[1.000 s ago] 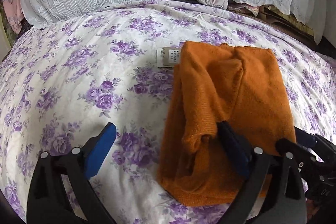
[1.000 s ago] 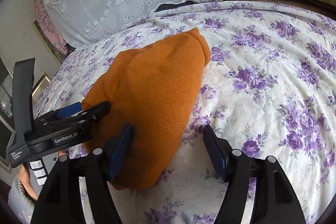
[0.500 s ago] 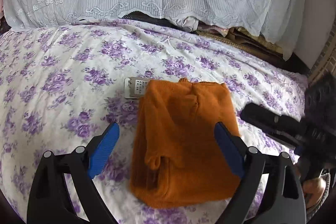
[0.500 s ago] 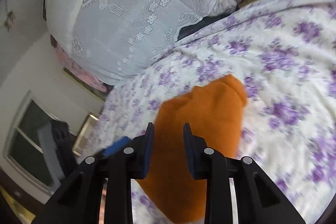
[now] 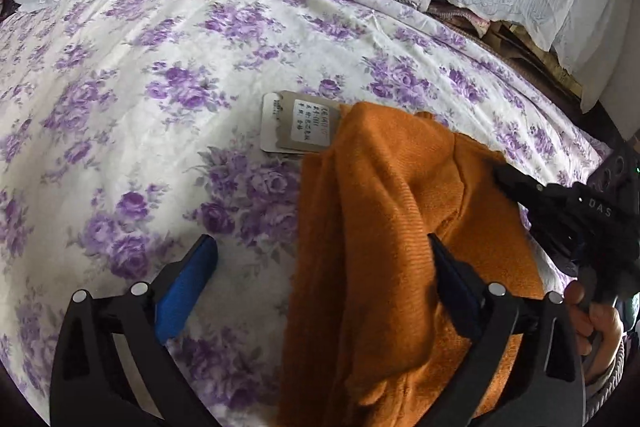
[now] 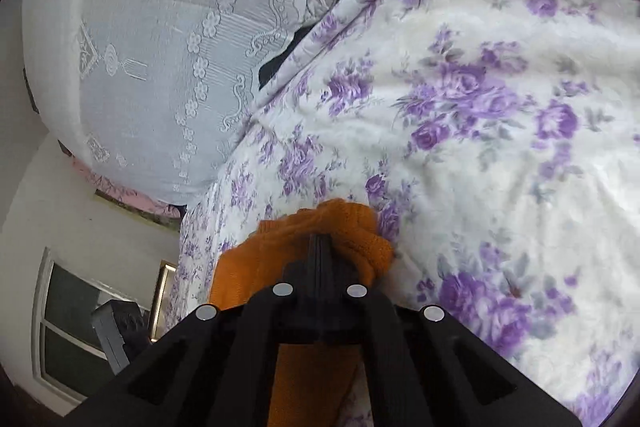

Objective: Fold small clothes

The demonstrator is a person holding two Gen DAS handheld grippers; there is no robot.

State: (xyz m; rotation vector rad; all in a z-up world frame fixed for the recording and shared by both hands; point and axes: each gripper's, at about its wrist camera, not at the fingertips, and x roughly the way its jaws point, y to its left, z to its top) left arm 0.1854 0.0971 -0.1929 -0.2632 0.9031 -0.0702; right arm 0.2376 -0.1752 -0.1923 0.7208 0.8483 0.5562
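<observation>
the right gripper (image 6: pixel 319 243) has its jaws pressed together on a bunched edge of the orange knit garment (image 5: pixel 384 259). the left gripper (image 5: pixel 320 275) gapes wide, its right finger resting on the garment, which lies on the floral bedspread (image 5: pixel 160 75) beside a paper tag (image 5: pixel 298 127).

Black gripper (image 5: pixel 324 269), blue finger pads (image 5: pixel 184 291)

Purple-flowered bedspread (image 5: pixel 168 75) under an orange knit garment (image 5: pixel 380 227) and paper tags (image 5: pixel 296 127).
</observation>
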